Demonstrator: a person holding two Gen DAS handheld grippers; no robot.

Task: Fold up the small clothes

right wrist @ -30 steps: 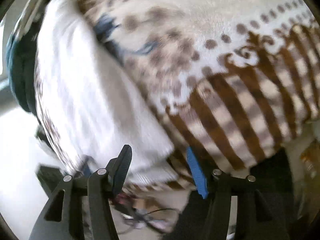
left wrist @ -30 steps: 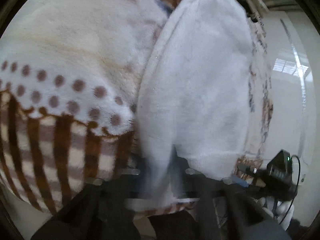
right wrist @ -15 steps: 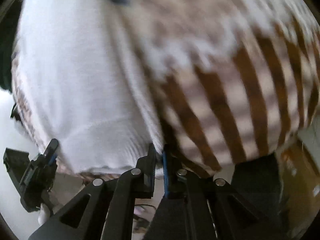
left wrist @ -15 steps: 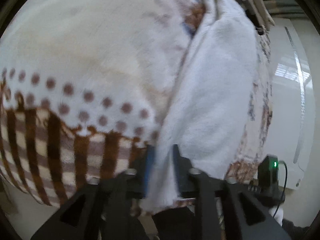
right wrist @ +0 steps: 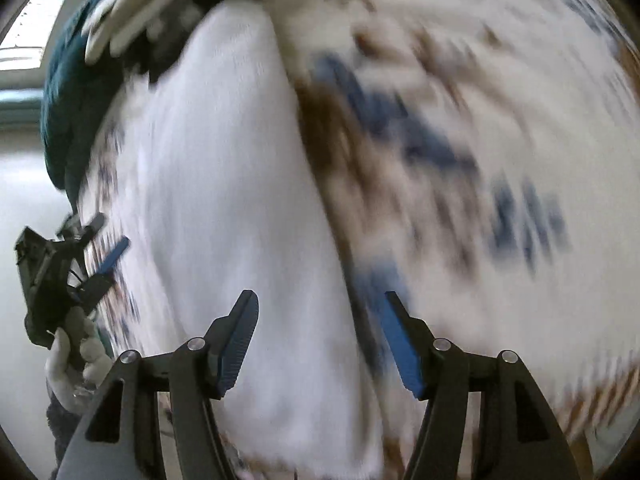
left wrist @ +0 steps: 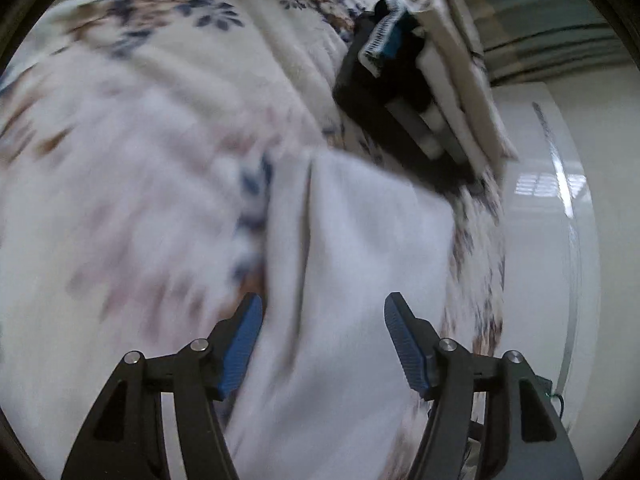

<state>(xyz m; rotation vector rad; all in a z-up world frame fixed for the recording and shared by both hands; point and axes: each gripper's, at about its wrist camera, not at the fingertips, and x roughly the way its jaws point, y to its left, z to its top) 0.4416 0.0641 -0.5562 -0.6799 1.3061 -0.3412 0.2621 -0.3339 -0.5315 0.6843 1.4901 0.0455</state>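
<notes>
Now both spread and opening, nothing pinched: left hand-held gripper (left wrist: 322,320), right hand-held gripper (right wrist: 318,318) over white garment (left wrist: 360,260). Soft, light, limp; best gripped at corners.

Floral blanket (left wrist: 152,128) as surface; white garment (left wrist: 360,248) flat on it, folded pile (left wrist: 420,92) beyond.
</notes>
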